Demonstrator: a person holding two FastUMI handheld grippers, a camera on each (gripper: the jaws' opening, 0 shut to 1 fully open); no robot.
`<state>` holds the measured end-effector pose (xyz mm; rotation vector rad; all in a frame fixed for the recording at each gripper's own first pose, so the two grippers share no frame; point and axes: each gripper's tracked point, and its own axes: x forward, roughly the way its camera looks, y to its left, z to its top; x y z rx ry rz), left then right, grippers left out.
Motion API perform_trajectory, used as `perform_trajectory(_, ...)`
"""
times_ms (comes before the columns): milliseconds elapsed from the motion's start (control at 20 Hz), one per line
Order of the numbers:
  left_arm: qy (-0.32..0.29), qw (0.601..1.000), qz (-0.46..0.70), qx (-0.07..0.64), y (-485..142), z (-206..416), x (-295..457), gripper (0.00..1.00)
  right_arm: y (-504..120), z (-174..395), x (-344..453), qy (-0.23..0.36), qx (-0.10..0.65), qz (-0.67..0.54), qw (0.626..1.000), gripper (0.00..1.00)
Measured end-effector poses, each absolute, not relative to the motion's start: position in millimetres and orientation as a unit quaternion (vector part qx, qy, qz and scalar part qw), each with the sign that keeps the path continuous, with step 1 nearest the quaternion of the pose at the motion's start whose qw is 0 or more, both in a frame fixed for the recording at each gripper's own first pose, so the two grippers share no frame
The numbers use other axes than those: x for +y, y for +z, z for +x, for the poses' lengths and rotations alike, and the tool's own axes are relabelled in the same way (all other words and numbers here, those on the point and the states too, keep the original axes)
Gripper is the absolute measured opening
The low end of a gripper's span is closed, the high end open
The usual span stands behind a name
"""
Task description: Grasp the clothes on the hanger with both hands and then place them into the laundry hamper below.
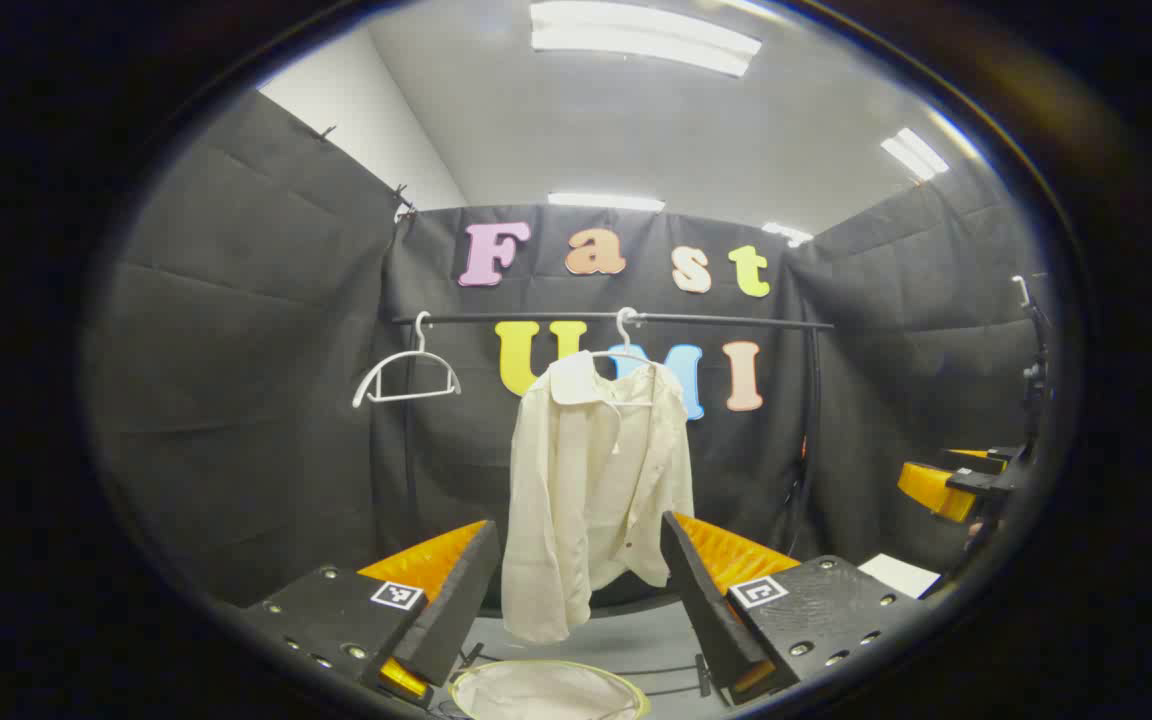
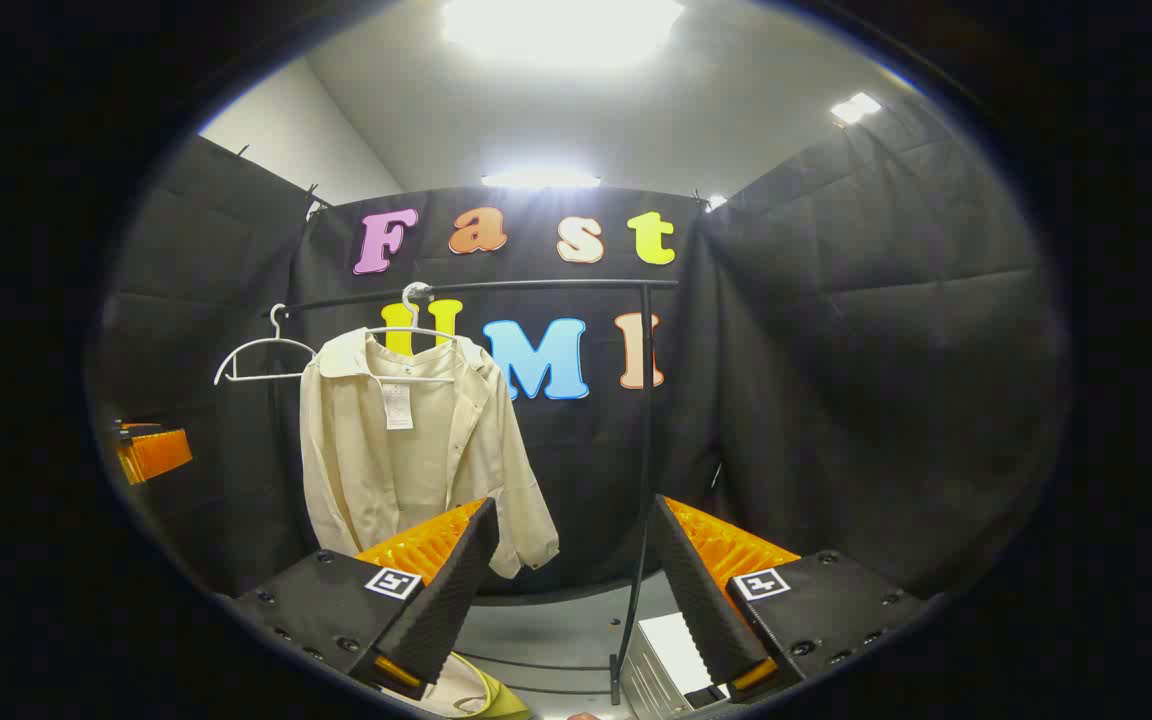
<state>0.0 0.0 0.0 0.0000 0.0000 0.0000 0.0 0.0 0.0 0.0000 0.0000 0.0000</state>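
**One shirt on the rail, both grippers spread and well short of it**

Counted against the clothes rail [image 1: 616, 319]: two white hangers, one cream shirt, one laundry hamper, two grippers. The bare hanger [image 1: 406, 375] hooks over the rail toward its left end. The loaded hanger [image 1: 624, 338] hooks near the rail's middle and carries the cream shirt [image 1: 591, 480], collar up, front unbuttoned, sleeves hanging straight down. In the right gripper view the shirt [image 2: 406, 450] hangs left of the rail's upright post [image 2: 644, 480], with the bare hanger [image 2: 261, 358] farther left again.

Below the rail, the laundry hamper [image 1: 548, 690] sits under the shirt's hem with its pale rim open upward; a gap of grey floor separates the hem from the rim. In the right gripper view a yellow-green edge of the hamper [image 2: 491, 698] shows at the bottom, left of the post's foot, and a white box [image 2: 671, 650] sits right of the post. The black cloth walls close in behind the rail and on both sides.

The left gripper [image 1: 576, 590] has its jaws wide apart, holding nothing; the shirt's lower half appears between them but hangs well beyond the tips. The right gripper [image 2: 576, 590] is likewise spread wide and empty, with the shirt beyond and above its left finger and the post between its fingers. From the left gripper view, the right gripper [image 1: 946, 485] hovers far right of the rail's end.
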Motion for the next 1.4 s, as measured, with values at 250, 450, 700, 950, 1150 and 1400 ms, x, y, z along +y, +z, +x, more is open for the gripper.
perform_trajectory(250,0.002,1.000,-0.002,0.004,-3,-9,8,0.95,0,-4,1,-0.004,0.002,0.000,1.000,0.97)
perform_trajectory(450,0.006,1.000,-0.004,0.012,-7,-12,14,0.96,-1,-4,2,-0.006,0.010,0.004,1.000,0.97)
perform_trajectory(700,0.005,1.000,-0.004,0.020,-12,-6,12,0.96,2,0,7,-0.004,0.014,0.003,1.000,0.97)
perform_trajectory(950,0.003,1.000,-0.011,0.021,-12,5,8,0.96,9,12,10,0.002,0.016,0.009,1.000,0.96)
perform_trajectory(1150,0.000,1.000,-0.016,0.017,-2,29,-5,0.95,19,39,13,0.012,0.006,0.001,1.000,0.97)
perform_trajectory(1400,0.004,1.000,0.003,0.007,14,91,-26,0.95,33,108,31,0.044,-0.014,0.017,0.999,0.97)
